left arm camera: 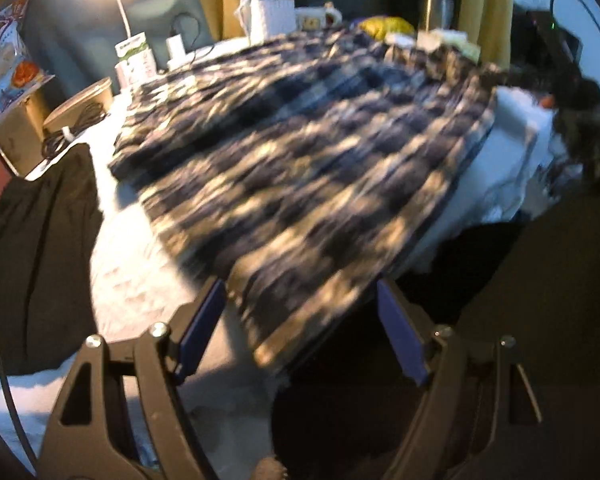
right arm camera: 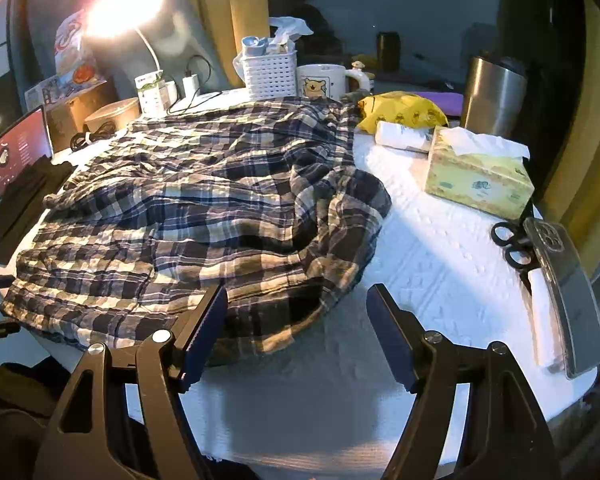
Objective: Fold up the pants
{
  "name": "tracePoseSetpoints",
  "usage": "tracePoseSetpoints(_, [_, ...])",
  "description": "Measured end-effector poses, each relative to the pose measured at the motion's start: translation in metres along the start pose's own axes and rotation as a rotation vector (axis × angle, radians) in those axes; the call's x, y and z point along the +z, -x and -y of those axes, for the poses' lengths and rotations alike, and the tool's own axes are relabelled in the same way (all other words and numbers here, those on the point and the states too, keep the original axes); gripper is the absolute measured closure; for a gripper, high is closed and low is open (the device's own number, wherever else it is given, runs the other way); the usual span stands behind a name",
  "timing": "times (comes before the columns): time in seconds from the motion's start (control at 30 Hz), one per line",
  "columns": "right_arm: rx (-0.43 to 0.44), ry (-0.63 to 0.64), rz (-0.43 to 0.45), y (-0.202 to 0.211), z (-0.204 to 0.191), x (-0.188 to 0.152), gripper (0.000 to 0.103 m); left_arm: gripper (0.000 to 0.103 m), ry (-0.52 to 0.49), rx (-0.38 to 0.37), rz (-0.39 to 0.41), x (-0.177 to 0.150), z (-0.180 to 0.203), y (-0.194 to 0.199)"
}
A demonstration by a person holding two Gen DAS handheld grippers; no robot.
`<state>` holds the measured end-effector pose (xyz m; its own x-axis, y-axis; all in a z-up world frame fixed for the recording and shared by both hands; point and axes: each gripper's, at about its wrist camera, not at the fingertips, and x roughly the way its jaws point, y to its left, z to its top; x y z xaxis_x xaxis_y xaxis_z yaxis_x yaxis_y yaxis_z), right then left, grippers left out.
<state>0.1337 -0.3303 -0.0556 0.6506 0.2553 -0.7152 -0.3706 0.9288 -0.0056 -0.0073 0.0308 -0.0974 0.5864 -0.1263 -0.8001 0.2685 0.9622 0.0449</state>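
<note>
Right wrist view shows the right gripper with its blue-padded fingers spread wide and holding nothing. A pair of navy, white and tan plaid cloth pants lies rumpled on the white textured tabletop; its near hem sits just beyond and beside the left-hand finger, while the gap between the fingers frames mostly bare cloth cover. Beyond the right-hand finger stand a pale yellow tissue box and, near the edge, a grey phone beside black scissors. Far past the pants are a white slotted basket, a white bear mug and a steel tumbler.

Left wrist view is blurred. The left gripper also has its fingers released and apart, with a corner of the plaid pants lying between and just ahead of them, not pinched. A black garment lies off the left-hand finger's side.
</note>
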Motion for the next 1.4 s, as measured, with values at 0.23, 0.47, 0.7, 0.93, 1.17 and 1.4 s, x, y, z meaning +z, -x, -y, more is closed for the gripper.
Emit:
tracePoseSetpoints(0.23, [-0.023, 0.006, -0.008, -0.005, 0.001, -0.002, 0.028, 0.025, -0.092, 0.123, -0.050, -0.009, 0.005, -0.003])
tracePoseSetpoints(0.47, [-0.102, -0.003, 0.007, 0.001, 0.018, -0.002, 0.028, 0.025, -0.121, 0.152, -0.020, -0.006, 0.007, 0.000])
tracePoseSetpoints(0.7, [-0.146, -0.007, -0.006, 0.000, 0.034, -0.008, 0.028, 0.025, -0.090, 0.075, 0.018, -0.002, 0.002, 0.002])
tracePoseSetpoints(0.93, [-0.187, 0.034, 0.017, 0.004, 0.034, -0.011, 0.028, 0.025, -0.089, 0.092, 0.044, -0.001, 0.000, 0.004])
tracePoseSetpoints(1.17, [-0.257, 0.082, 0.018, 0.008, 0.043, -0.006, 0.028, 0.026, -0.092, 0.064, 0.103, 0.006, -0.001, 0.001])
tracePoseSetpoints(1.4, [-0.338, 0.396, -0.039, -0.024, 0.016, -0.014, 0.028, 0.043, -0.057, -0.031, 0.159, 0.015, 0.000, -0.008])
